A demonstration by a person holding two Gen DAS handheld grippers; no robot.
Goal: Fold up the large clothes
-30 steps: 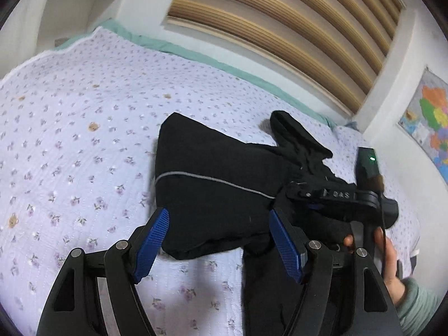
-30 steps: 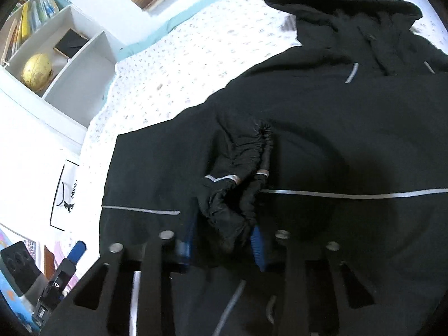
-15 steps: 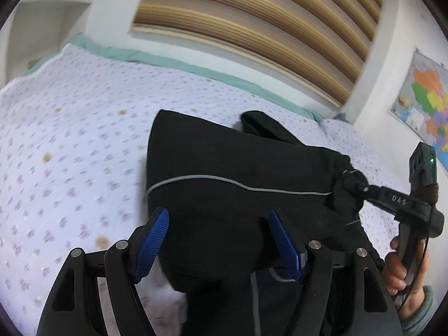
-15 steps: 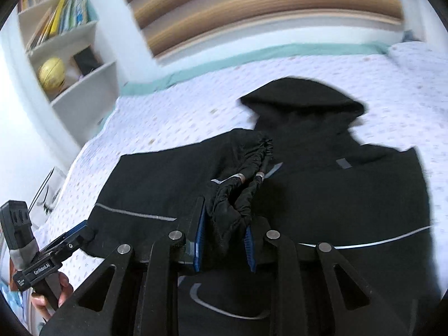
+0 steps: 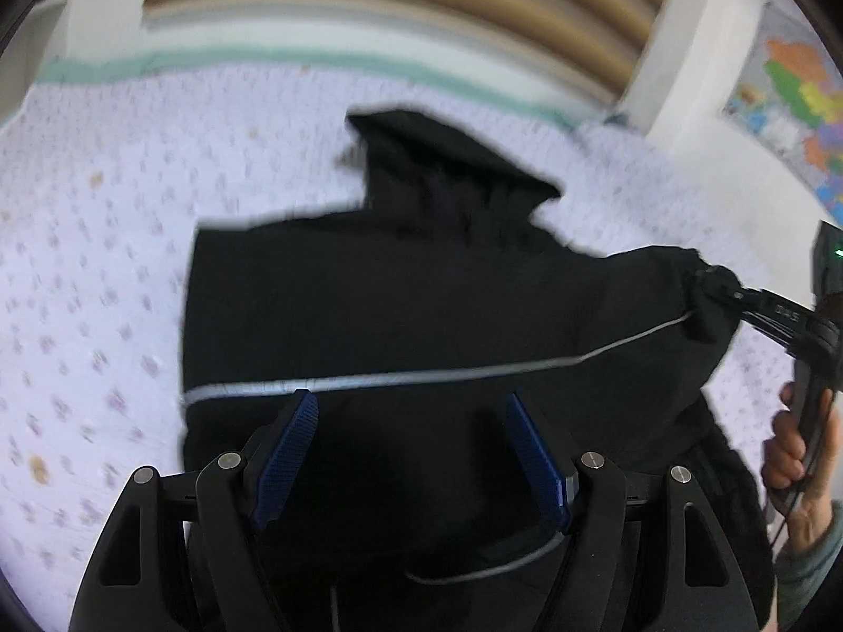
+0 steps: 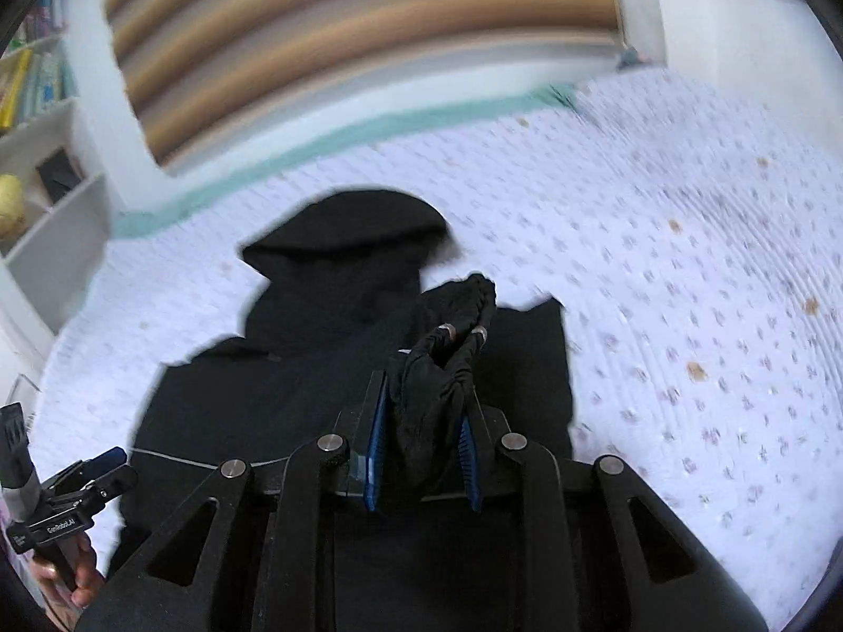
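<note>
Right gripper [image 6: 421, 453] fingers clamp the black hooded jacket's [image 5: 400, 289] gathered cuff [image 6: 448, 347], lifting the sleeve for folding; left gripper [image 5: 411, 453] fingers wide, empty.

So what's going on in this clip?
A person is folding a black hooded jacket on a floral bedspread. The right hand-held gripper is shut on the bunched sleeve cuff, holding it up off the jacket. The left hand-held gripper is open above the jacket, gripping nothing.
</note>
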